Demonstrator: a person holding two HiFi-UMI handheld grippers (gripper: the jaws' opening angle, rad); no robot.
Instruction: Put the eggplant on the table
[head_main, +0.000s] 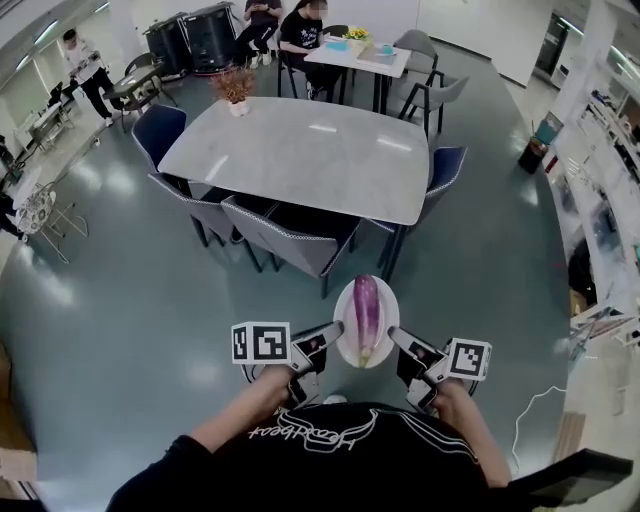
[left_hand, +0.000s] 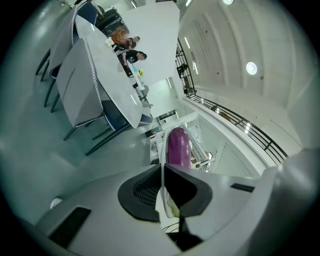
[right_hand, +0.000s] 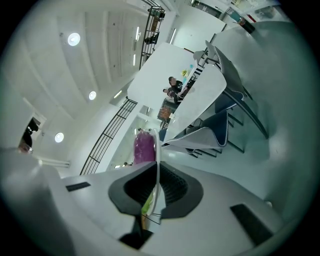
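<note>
Eggplant (head_main: 366, 312) lying lengthwise on a white plate (head_main: 343, 325), which is held in the air in front of the person. The plate's rim is clamped on one side by the left tool (head_main: 327, 337) and on the other by the right tool (head_main: 398, 340), each closed tightly onto it. The carrying step is judged to be in hand: the table (head_main: 300, 150), ringed by chairs (head_main: 290, 235), stands ahead and well apart. An approach is called for next, with the plate kept level

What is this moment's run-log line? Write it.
left gripper: shut on plate rim | right gripper: shut on plate rim | eggplant: lying on plate | table: ahead, not reached
</note>
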